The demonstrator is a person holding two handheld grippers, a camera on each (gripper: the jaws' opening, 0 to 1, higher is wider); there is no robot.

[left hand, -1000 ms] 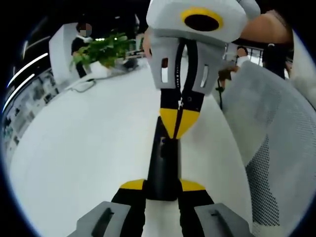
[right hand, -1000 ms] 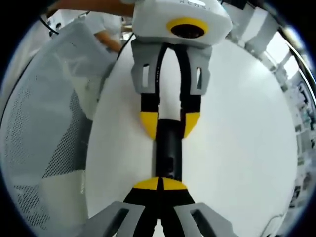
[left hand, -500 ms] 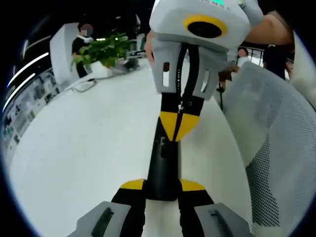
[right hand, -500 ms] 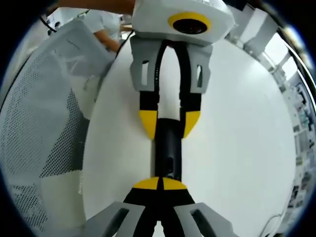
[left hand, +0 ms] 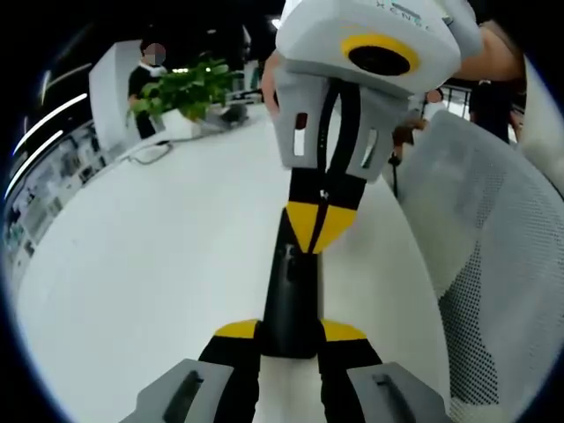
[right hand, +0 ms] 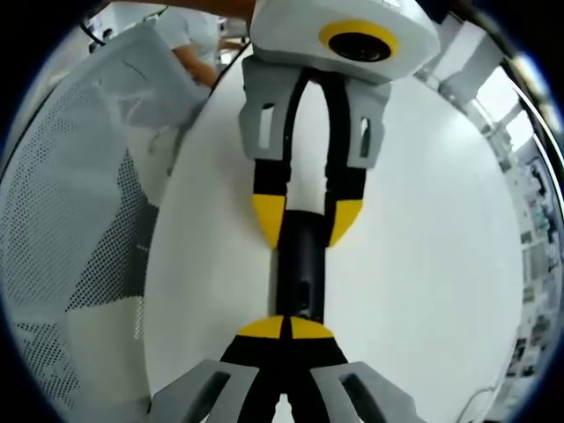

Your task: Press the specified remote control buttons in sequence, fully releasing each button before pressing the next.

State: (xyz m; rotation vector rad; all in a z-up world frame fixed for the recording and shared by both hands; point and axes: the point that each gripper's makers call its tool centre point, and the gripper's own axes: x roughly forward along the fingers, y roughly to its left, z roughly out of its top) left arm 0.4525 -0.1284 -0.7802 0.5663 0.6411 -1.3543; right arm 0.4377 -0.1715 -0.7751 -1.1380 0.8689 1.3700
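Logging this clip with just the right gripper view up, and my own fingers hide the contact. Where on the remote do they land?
Observer: In the left gripper view, the right gripper is shut to a yellow point at the end of the remote farthest from the left gripper, which grips the near end.
Operator: What lies beyond on the table?
Observer: A potted plant stands at the far edge of the table, with a cable beside it.
Operator: Anyone nearby?
Observer: A person stands just behind the plant.
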